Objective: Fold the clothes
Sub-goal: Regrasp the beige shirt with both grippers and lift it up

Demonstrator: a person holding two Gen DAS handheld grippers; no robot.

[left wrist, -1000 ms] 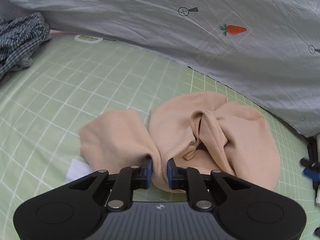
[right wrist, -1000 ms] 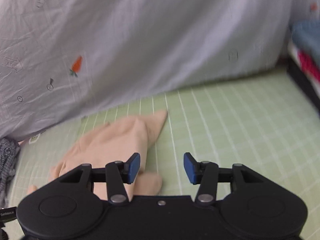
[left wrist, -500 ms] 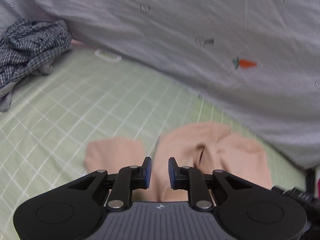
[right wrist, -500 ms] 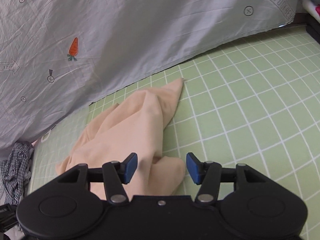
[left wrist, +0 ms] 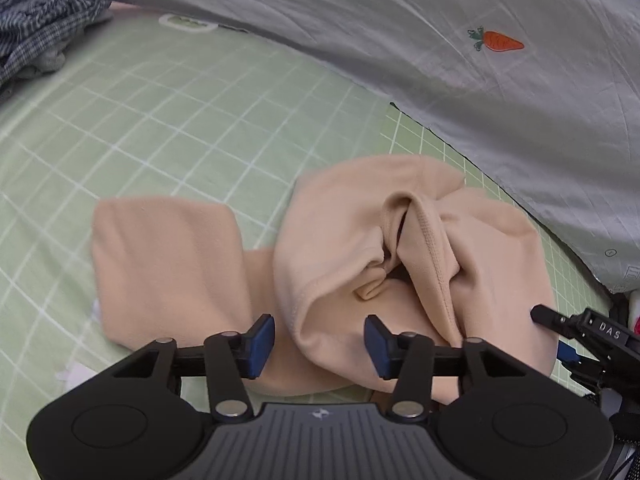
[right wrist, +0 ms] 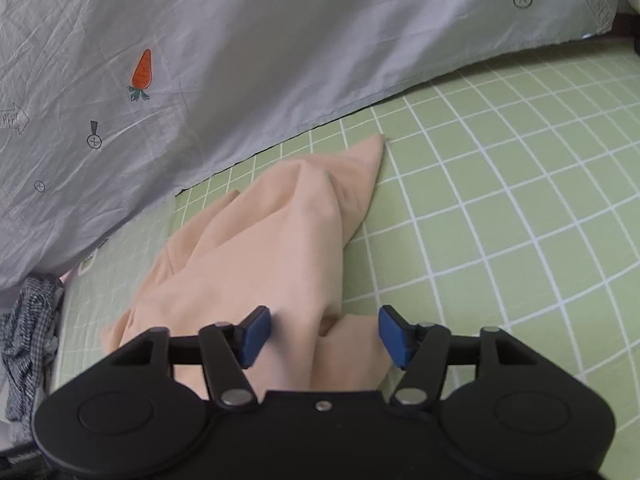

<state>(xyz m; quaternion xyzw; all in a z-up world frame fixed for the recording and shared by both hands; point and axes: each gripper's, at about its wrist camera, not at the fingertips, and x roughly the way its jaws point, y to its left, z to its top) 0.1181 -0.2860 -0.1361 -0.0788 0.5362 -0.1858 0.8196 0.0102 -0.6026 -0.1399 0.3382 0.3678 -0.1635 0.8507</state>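
On green sheet (left wrist: 168, 112), 6 o'clock: peach garment (left wrist: 400, 248) | left gripper (left wrist: 319, 339) jaws wide | right gripper (right wrist: 324, 336) jaws wide, both empty

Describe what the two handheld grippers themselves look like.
The left gripper and right gripper have matte black bodies with round lobes, silver rivets on the linkage arms, and blue finger pads. The left's base is ribbed grey with a small logo.

Green checked bedsheet (right wrist: 500, 216) beneath a grey carrot-print quilt (left wrist: 500, 80) along its far edge.
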